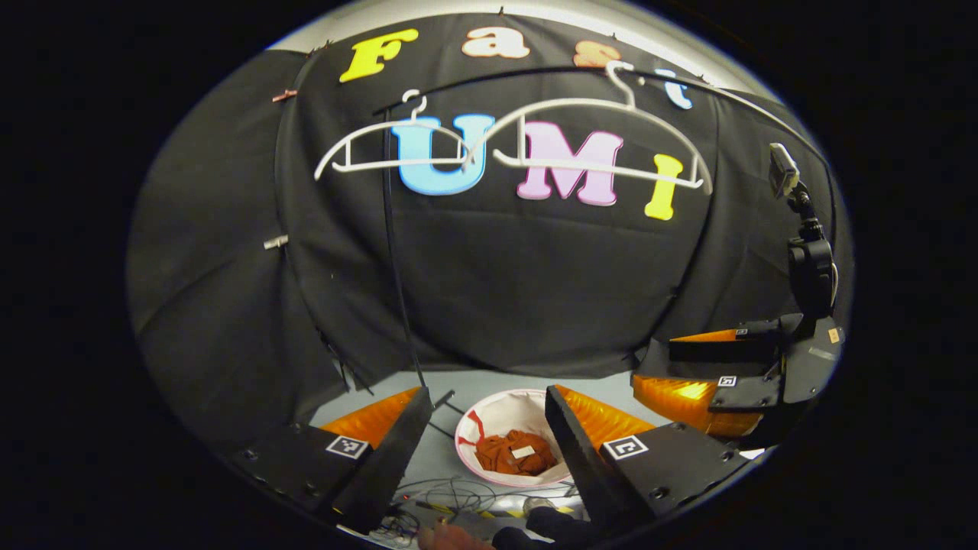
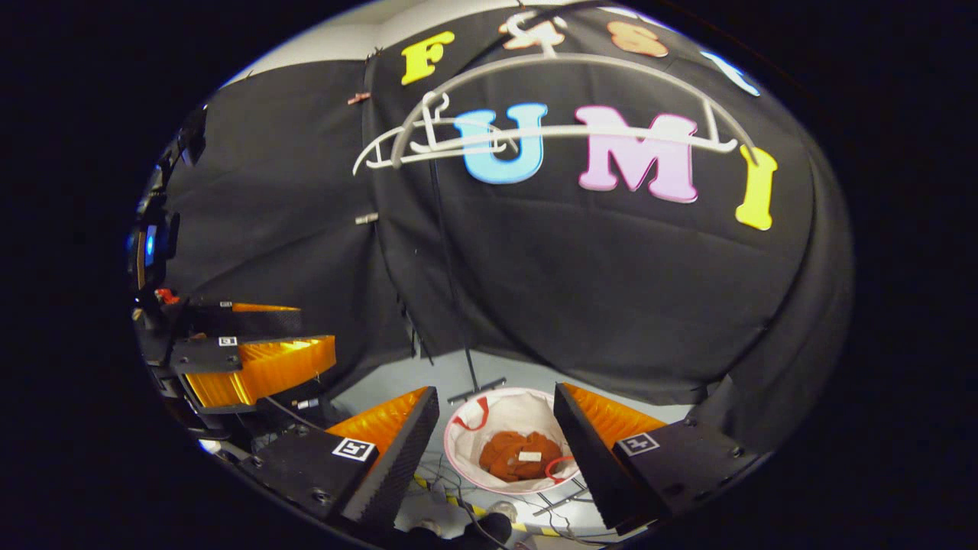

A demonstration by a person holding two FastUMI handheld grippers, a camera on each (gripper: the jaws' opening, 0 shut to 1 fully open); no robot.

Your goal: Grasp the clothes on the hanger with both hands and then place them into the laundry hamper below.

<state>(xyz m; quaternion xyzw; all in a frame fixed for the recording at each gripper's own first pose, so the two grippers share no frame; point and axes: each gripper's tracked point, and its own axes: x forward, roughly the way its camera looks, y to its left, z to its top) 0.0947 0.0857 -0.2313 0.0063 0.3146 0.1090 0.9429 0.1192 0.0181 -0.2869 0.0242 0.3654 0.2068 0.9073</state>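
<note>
Laundry hamper [image 1: 489, 416] stood on the grey floor [image 1: 474, 382], white with red handles; rust-orange clothes [image 1: 516, 452] lay bunched inside it, a small white tag on top. Black cloth wall rose just behind the hamper. Two bare white hangers [image 1: 527, 137] hung from a dark rail [image 1: 535, 72] high above the hamper. A thin black pole [image 1: 401, 305] ran from the rail down to a foot beside the hamper. Loose cables [image 1: 458, 496] lay on the floor in front of the hamper.

Left hand-held gripper [image 1: 489, 451] spread wide, nothing between the fingers, held above the hamper. Right hand-held gripper [image 2: 497, 451] likewise wide and empty above the hamper.
</note>
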